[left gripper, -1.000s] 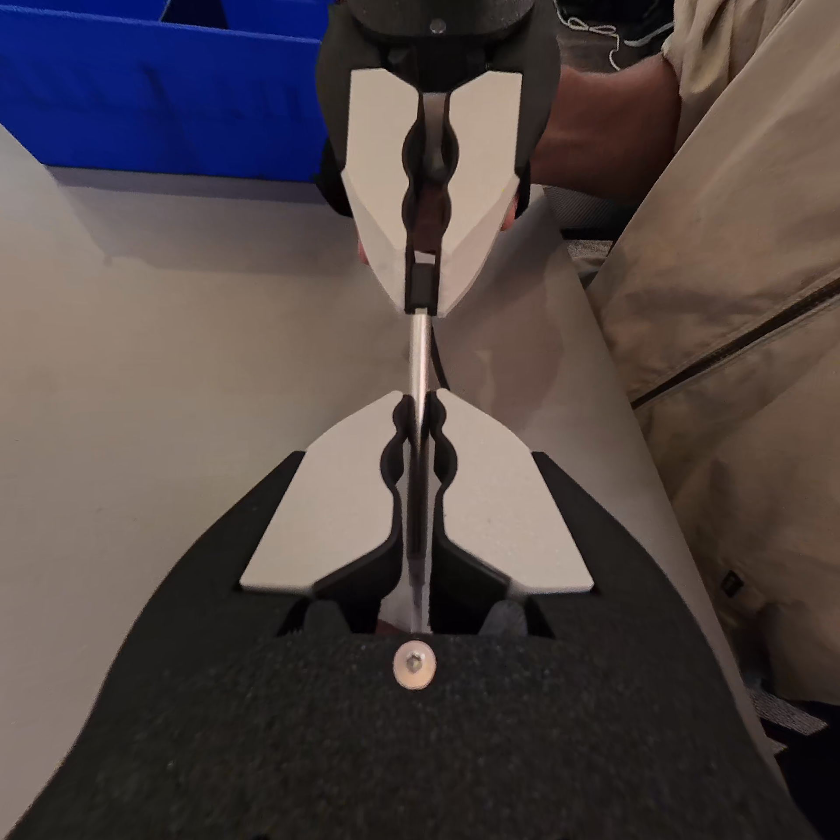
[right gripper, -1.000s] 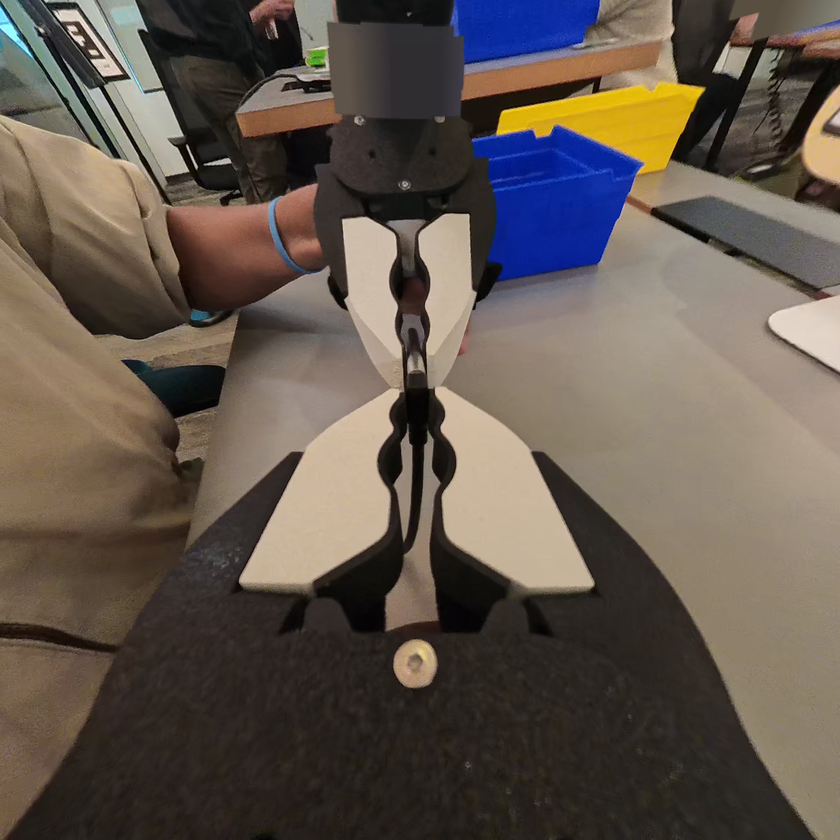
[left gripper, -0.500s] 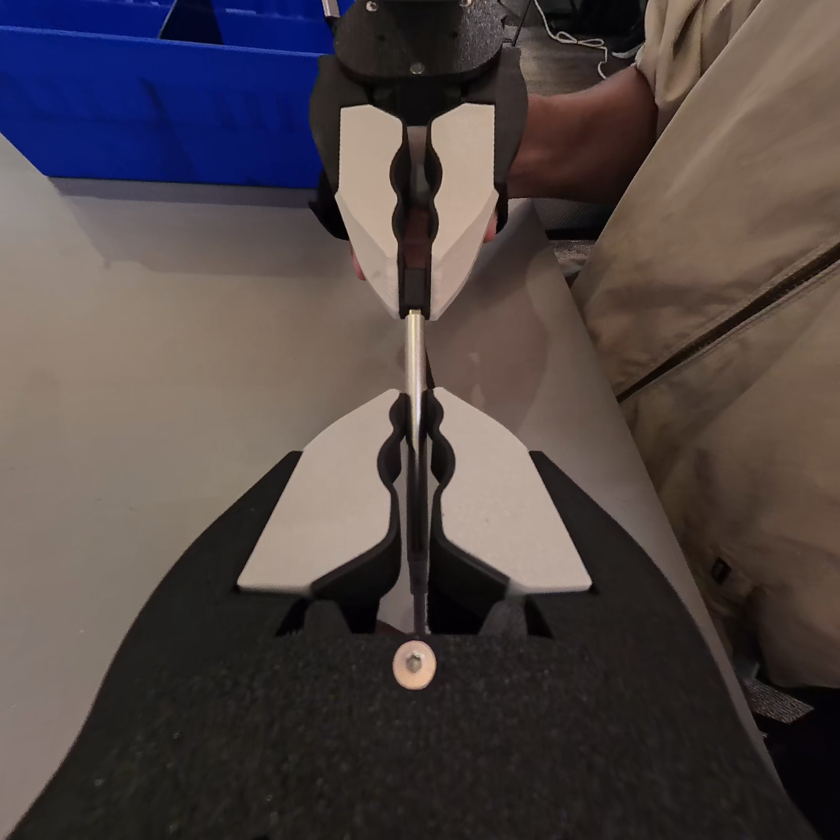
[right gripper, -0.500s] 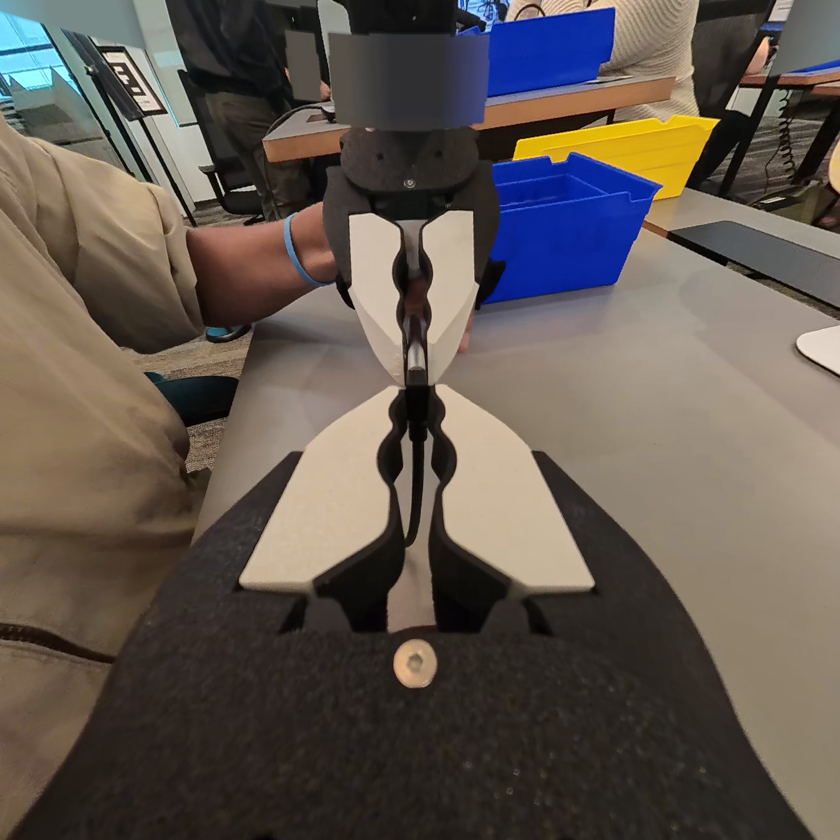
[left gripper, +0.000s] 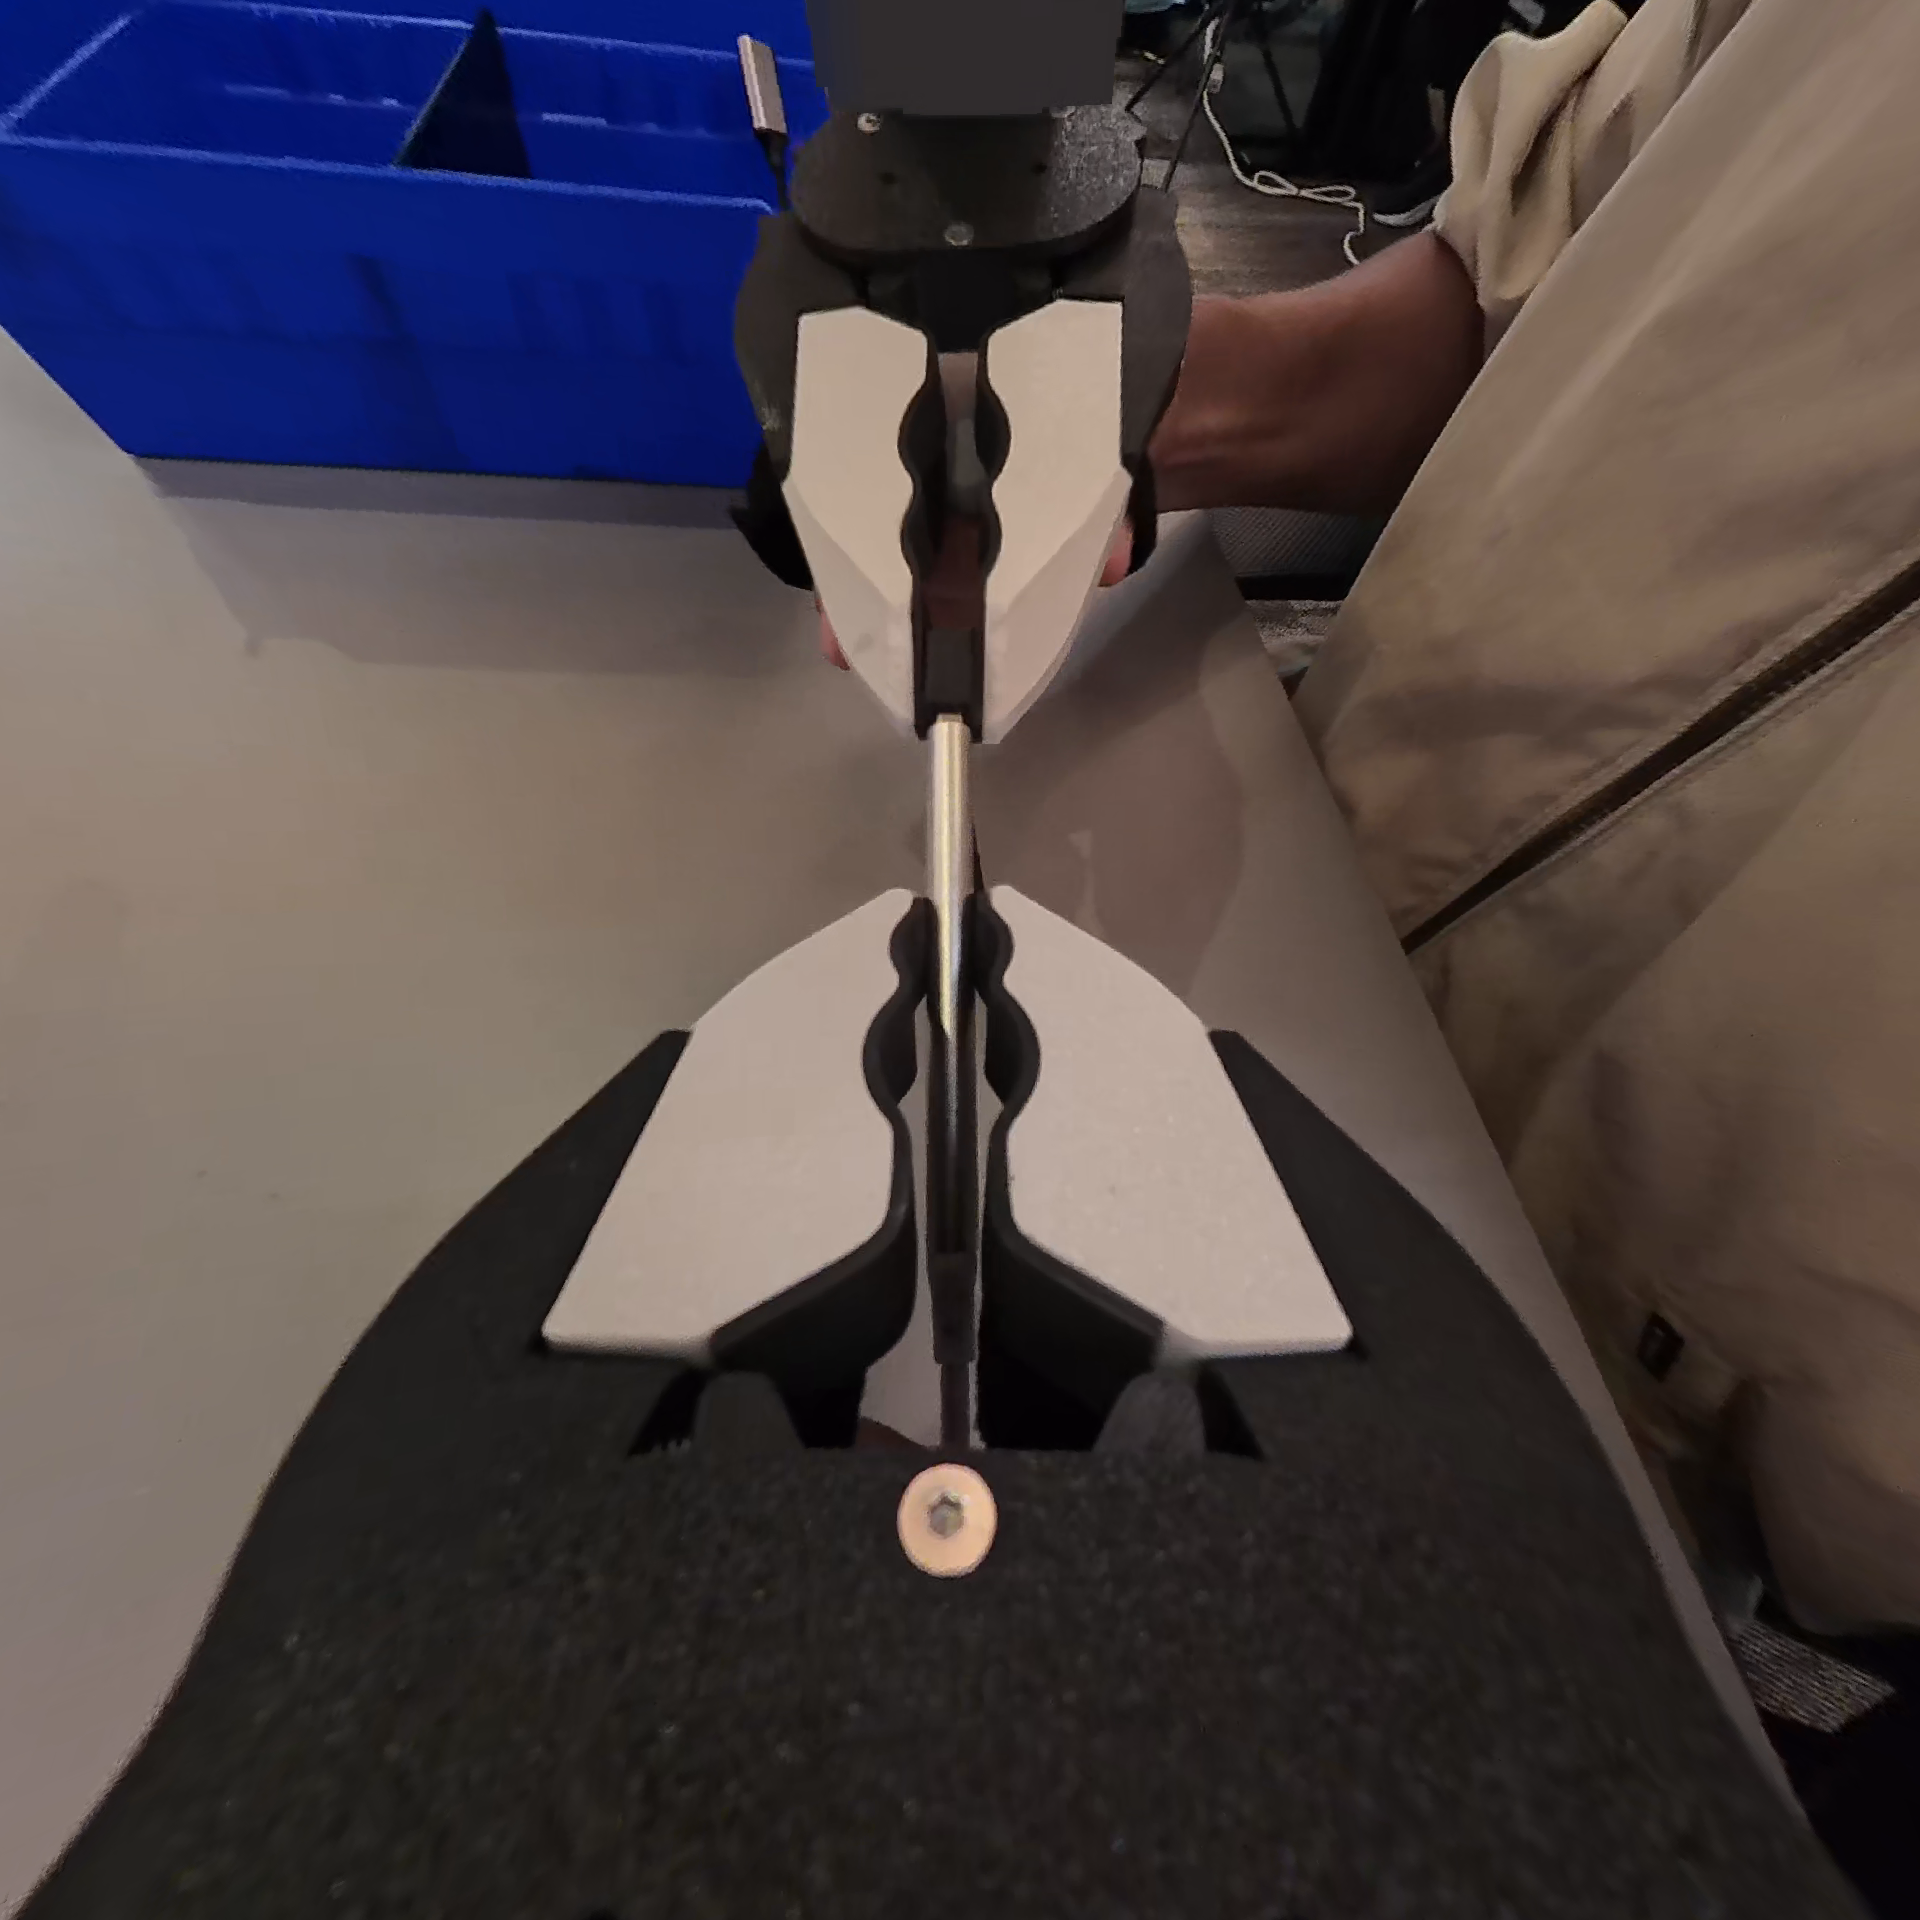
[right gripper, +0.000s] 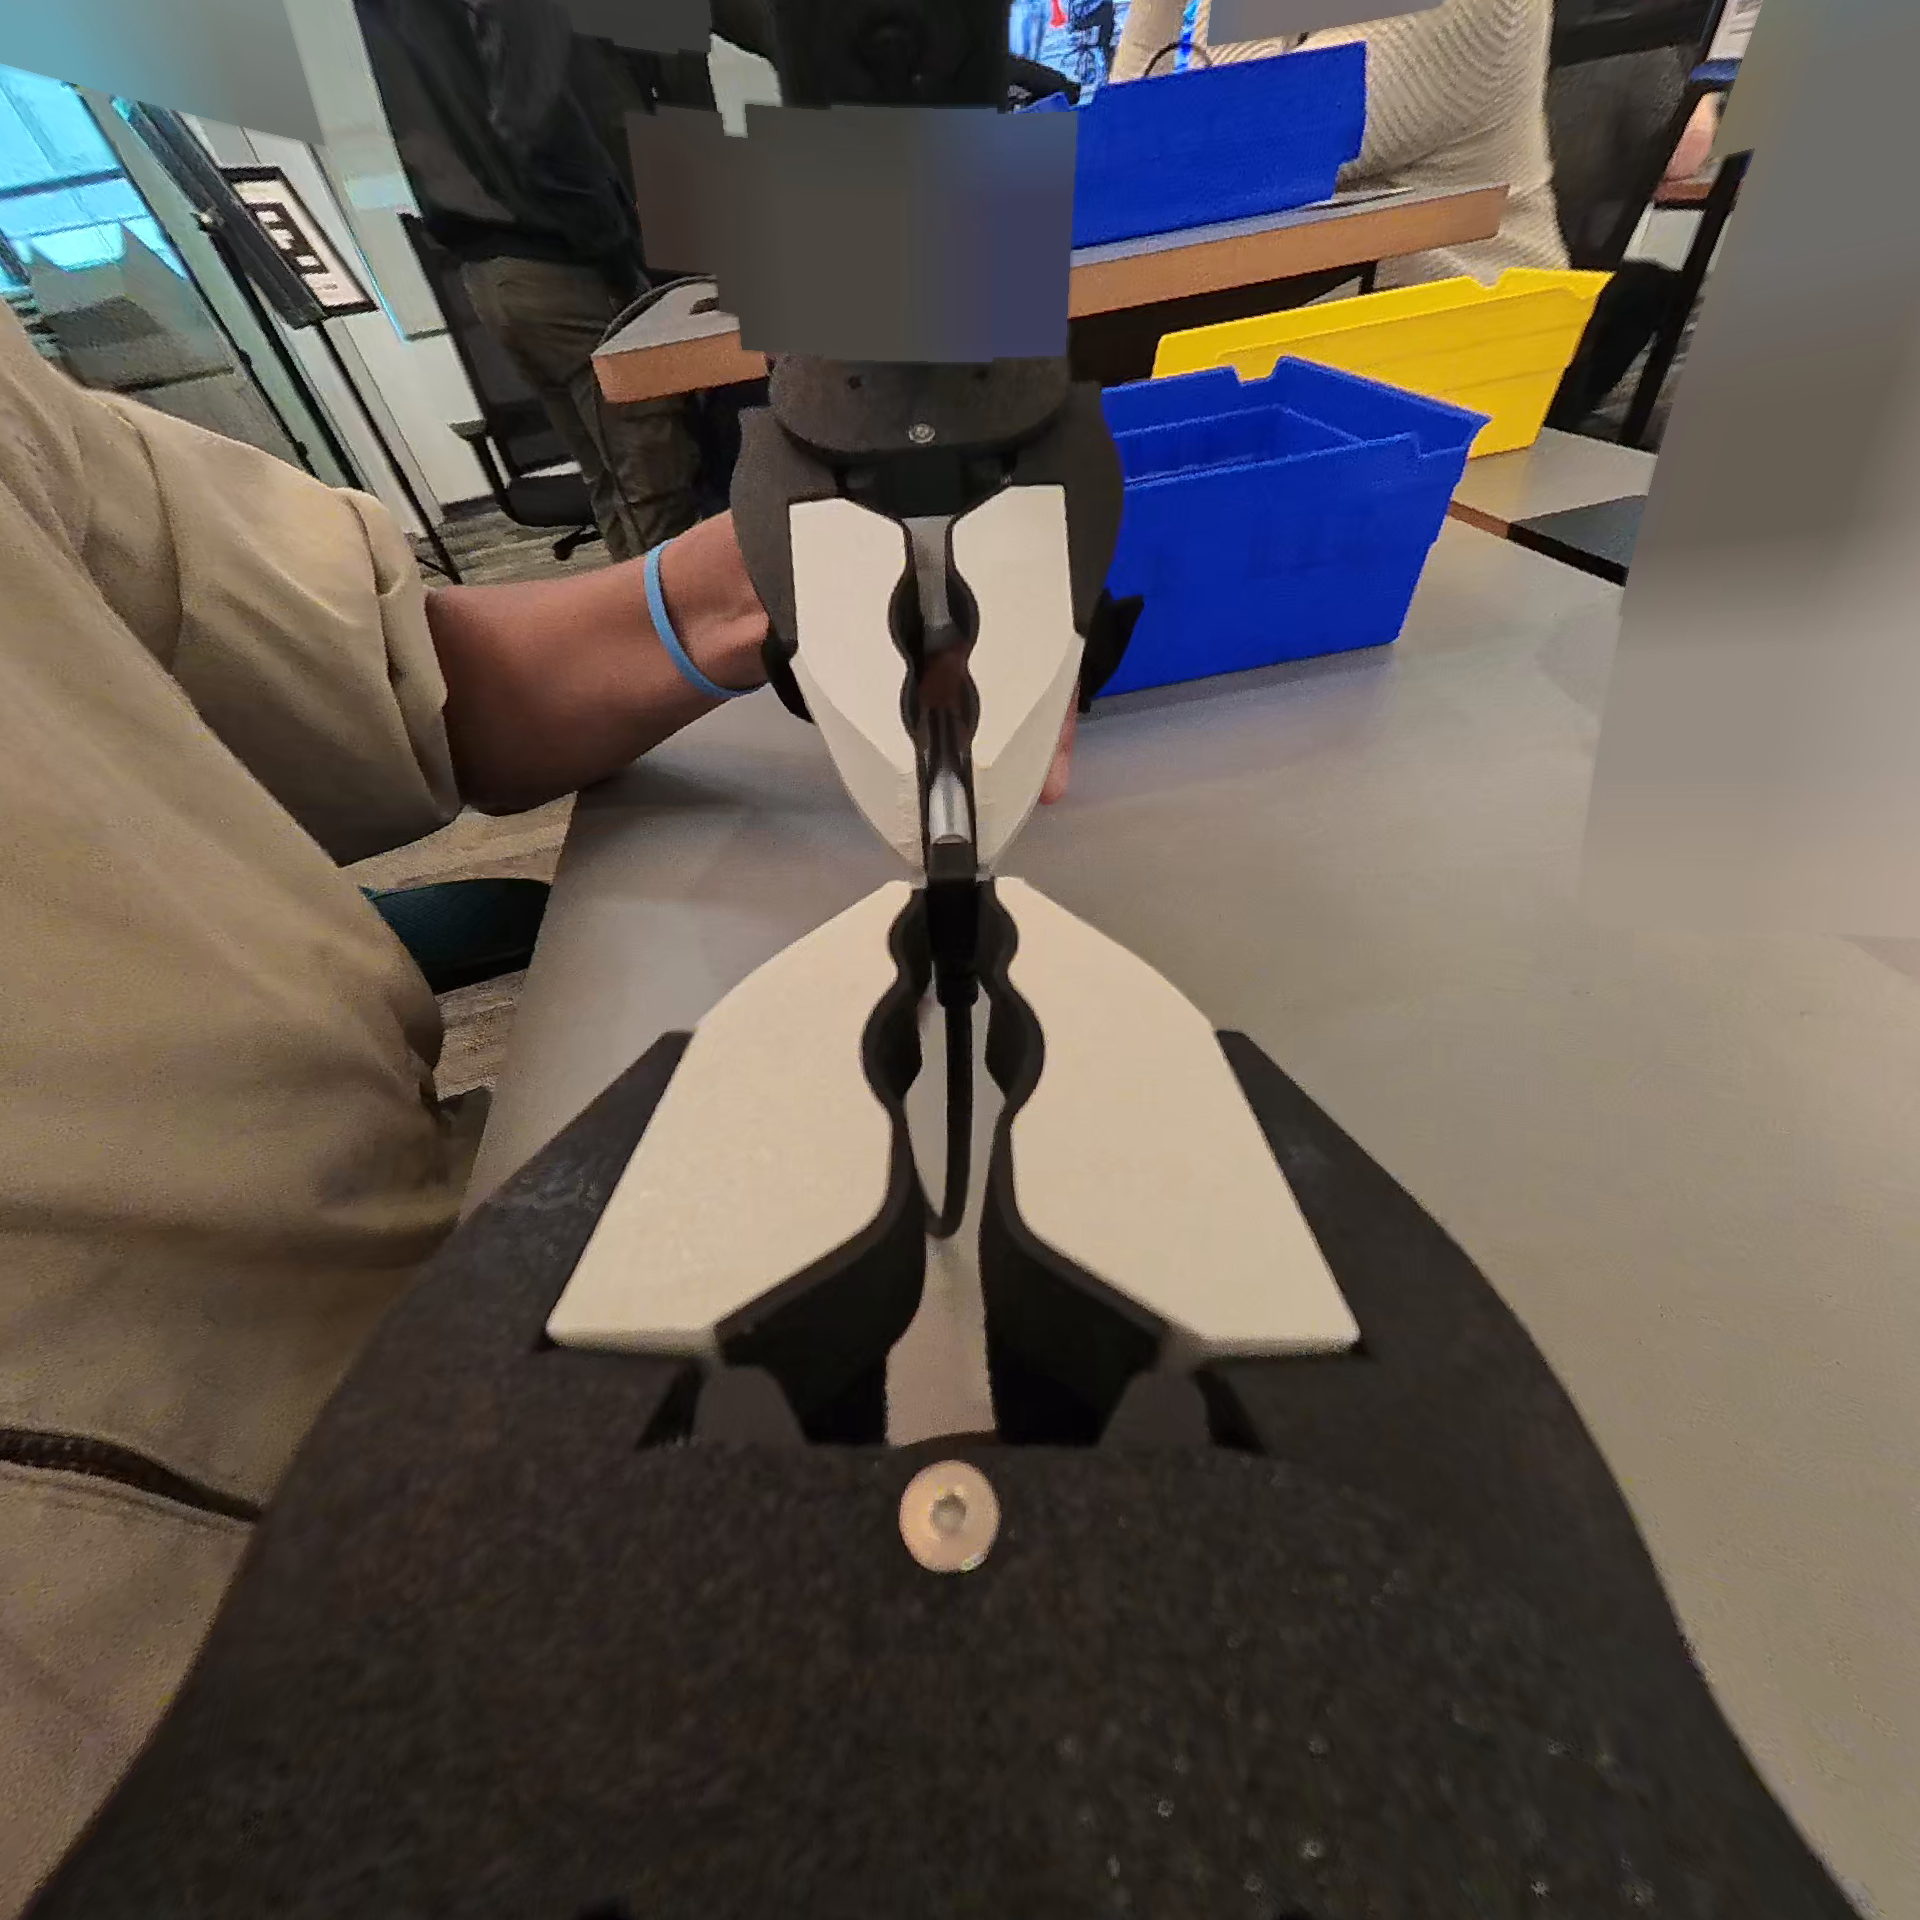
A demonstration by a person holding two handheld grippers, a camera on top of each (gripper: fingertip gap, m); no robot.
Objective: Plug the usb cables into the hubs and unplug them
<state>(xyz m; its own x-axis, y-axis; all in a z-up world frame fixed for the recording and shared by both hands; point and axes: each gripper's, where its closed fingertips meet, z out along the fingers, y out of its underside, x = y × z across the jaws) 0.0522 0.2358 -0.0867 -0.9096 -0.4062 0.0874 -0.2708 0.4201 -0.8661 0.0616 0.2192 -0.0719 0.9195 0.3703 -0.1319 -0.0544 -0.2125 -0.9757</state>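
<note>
blue bin (left gripper: 364, 312) | yellow bin (right gripper: 1455, 332) | grey table (left gripper: 312, 831) | blue wristband (right gripper: 670, 634)

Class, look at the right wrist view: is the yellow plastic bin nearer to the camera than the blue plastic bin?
No, the yellow plastic bin stands behind the blue plastic bin.

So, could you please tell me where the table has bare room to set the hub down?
The table is bare between the blue bin and the left claw. The midline is crowded: both claws meet there around the hub.
</note>
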